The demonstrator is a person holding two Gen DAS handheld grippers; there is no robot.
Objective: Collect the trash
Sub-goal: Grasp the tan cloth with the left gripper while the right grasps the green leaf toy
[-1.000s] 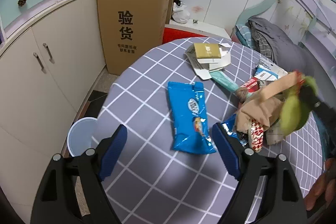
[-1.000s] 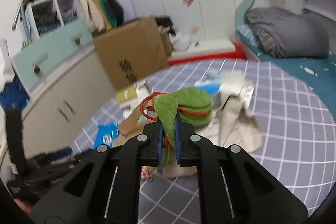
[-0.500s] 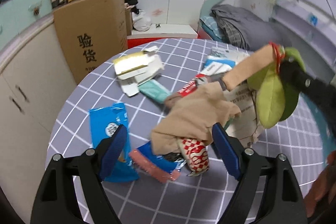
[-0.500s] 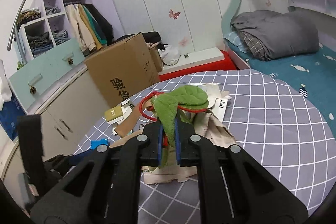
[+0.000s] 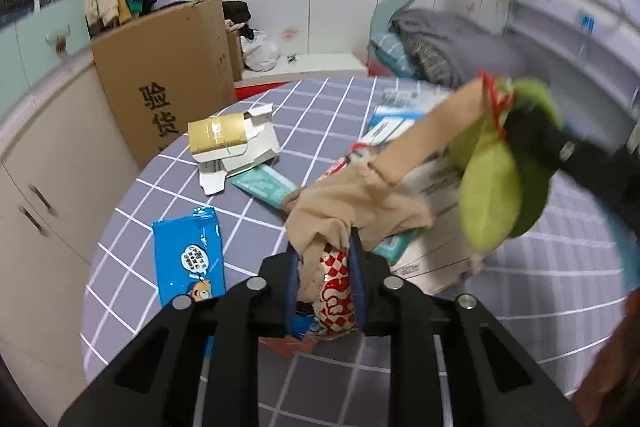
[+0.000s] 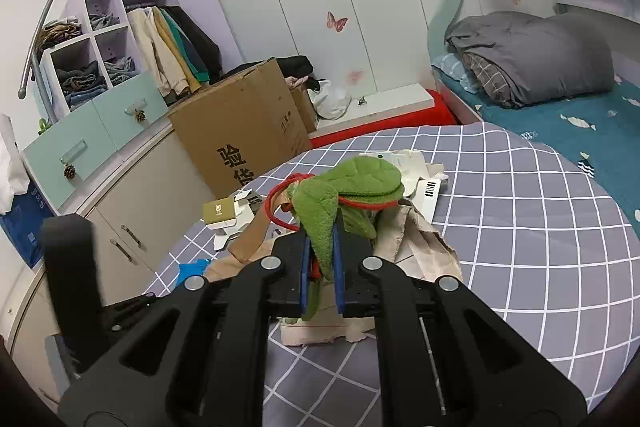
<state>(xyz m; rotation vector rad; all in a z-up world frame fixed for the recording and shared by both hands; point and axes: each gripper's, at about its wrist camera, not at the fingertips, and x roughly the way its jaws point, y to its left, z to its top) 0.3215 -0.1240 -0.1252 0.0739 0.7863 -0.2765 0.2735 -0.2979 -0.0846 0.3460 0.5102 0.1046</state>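
Note:
On the round table with the grey checked cloth (image 5: 120,227) lies a heap of trash. My left gripper (image 5: 324,251) is closing its jaws, and a red-and-white checked wrapper (image 5: 336,287) and the lower end of a beige stocking-like cloth (image 5: 360,195) sit between the pads, pressed by them. My right gripper (image 6: 320,251) is shut on a green felt leaf piece (image 6: 352,183) with a red cord, tied to the cloth's other end and held above the heap. The leaf piece (image 5: 496,195) hangs at the right of the left wrist view.
A blue snack packet (image 5: 188,259), a gold-and-white carton (image 5: 228,143), a teal packet (image 5: 264,185) and torn brown paper (image 6: 416,243) lie on the table. A big cardboard box (image 5: 168,75) and low cabinets (image 6: 132,219) stand to the left. A bed (image 6: 540,63) is at the right.
My left gripper swung from over the blue packet to the heap, and its wide jaws closed around the wrapper and beige cloth. The right gripper kept its hold on the leaf piece.

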